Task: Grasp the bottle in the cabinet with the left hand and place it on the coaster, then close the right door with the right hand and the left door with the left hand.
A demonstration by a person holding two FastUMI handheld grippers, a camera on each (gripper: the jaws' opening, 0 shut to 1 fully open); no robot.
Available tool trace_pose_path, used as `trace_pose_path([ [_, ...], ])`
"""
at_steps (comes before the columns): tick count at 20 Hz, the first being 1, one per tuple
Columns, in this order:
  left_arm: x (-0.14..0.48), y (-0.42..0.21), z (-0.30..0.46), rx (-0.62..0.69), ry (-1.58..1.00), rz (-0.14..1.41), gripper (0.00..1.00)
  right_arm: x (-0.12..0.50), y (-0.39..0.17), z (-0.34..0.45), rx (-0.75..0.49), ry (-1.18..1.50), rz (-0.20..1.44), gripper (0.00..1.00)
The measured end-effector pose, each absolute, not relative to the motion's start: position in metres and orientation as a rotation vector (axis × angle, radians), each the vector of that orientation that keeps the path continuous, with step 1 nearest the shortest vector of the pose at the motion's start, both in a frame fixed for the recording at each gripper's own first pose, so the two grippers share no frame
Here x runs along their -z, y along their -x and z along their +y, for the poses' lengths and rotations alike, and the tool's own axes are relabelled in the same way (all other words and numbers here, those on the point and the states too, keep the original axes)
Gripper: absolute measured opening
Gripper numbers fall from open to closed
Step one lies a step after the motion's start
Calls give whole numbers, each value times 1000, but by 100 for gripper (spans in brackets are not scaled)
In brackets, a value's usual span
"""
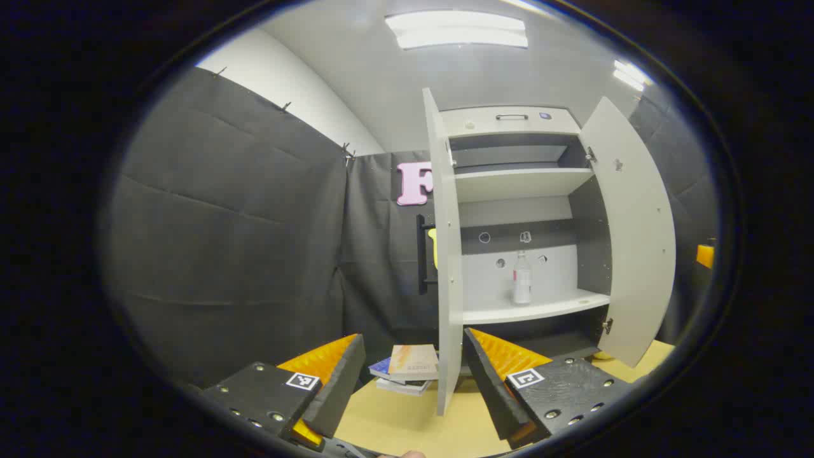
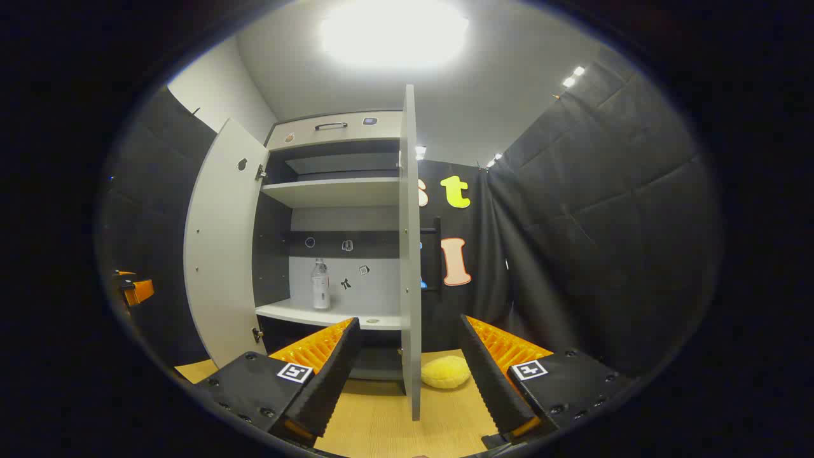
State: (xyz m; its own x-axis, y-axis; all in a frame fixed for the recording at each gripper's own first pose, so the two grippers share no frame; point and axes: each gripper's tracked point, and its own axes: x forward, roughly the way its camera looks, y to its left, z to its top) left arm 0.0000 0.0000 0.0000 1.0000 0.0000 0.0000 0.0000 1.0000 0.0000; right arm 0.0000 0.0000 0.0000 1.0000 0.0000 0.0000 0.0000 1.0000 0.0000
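A clear bottle (image 1: 522,278) with a white label stands upright on the lower shelf (image 1: 540,310) of the open cabinet. The bottle (image 2: 320,284) also shows in the right gripper view. Both doors stand open: the left door (image 1: 447,254) is edge-on, the right door (image 1: 629,235) swings wide. A round yellow coaster (image 2: 446,372) lies on the table beside the right door (image 2: 411,254). My left gripper (image 1: 413,381) is open and empty, well short of the cabinet. My right gripper (image 2: 407,375) is open too, with the door's edge between its fingers farther off.
A small stack of books (image 1: 407,369) lies on the wooden table (image 1: 407,426) by the left door's foot. Black bar handles (image 1: 421,254) sit on the doors' outer faces. An upper shelf (image 2: 331,191) and a top drawer (image 2: 334,130) are above. Black cloth walls surround the booth.
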Motion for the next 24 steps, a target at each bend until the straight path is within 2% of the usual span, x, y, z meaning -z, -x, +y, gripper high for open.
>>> trace_pose_path([
  [1, 0, -1, -1, -2, -1, -1, 99, 0, 0, 0, -2, -2, 0, 97],
  [3, 0, 0, -4, -4, -5, 0, 99, 1, -1, -1, -8, -5, -1, 97],
  [4, -1, 0, -6, -6, -7, 2, 91, 1, -2, -2, -12, -4, 1, 97],
  [7, 1, 1, -13, -13, -6, 6, 91, 2, -6, -1, -25, -2, 6, 97],
  [8, 0, 2, -16, -14, -2, 8, 99, 2, -8, -1, -31, -4, 9, 92],
  [9, 2, 3, -18, -14, -1, 9, 99, 4, -9, -2, -36, -5, 11, 97],
  [11, 0, 3, -23, -18, -10, 10, 99, 5, -12, -3, -46, -8, 12, 97],
  [12, -2, 3, -28, -17, -13, 7, 91, 6, -13, -3, -53, -6, 15, 97],
  [13, -3, 3, -34, -12, -10, 3, 99, 8, -15, -4, -58, -2, 18, 92],
  [14, -5, 3, -40, -5, -2, -1, 99, 8, -17, -6, -61, 3, 19, 97],
  [16, -10, 2, -55, 8, 14, -10, 99, 9, -18, -8, -69, 7, 19, 97],
  [17, -11, 0, -64, 22, 20, -16, 91, 10, -19, -10, -72, 4, 20, 97],
  [24, -37, -38, -128, 101, 31, -66, 91, 23, -23, -25, -76, -5, 28, 97],
])
